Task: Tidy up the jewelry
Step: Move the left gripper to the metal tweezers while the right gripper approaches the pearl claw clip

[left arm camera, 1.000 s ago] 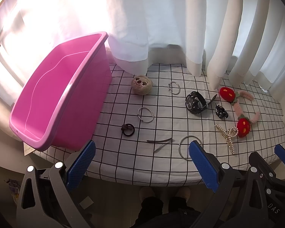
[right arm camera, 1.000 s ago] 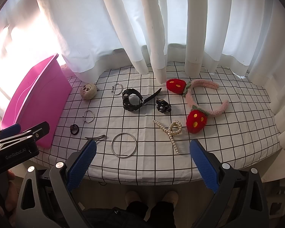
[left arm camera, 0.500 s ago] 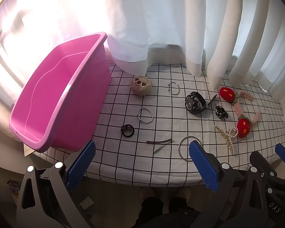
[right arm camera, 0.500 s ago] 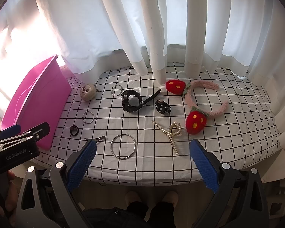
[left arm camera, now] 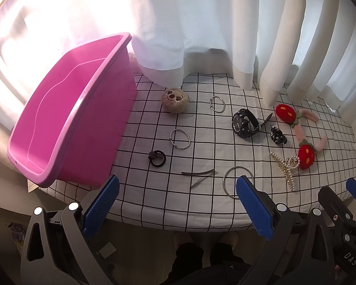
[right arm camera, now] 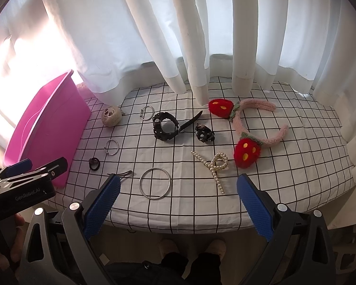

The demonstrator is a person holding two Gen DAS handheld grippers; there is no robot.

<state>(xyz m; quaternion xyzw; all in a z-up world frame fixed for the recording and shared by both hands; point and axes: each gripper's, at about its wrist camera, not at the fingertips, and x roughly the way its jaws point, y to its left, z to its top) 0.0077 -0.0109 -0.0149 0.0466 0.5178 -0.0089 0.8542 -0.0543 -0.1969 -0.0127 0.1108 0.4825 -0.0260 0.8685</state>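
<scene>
Left tool and right tool held wide open, nothing gripped, at the near edge of the checked tabletop, large silver bangle nearest, pearl clip right of it, black watch beyond, pink bin far left of the bangle.

The pink tub walled off the left end of the bench, its tall side close beside the black hair tie and small silver ring. White curtains hung down onto the far edge, closing off any way in from behind. The near edge lay open: a bare strip of checked cloth ran in front of the large silver bangle and pearl clip. On the right, beyond the strawberry headband, the cloth was bare to the corner.
</scene>
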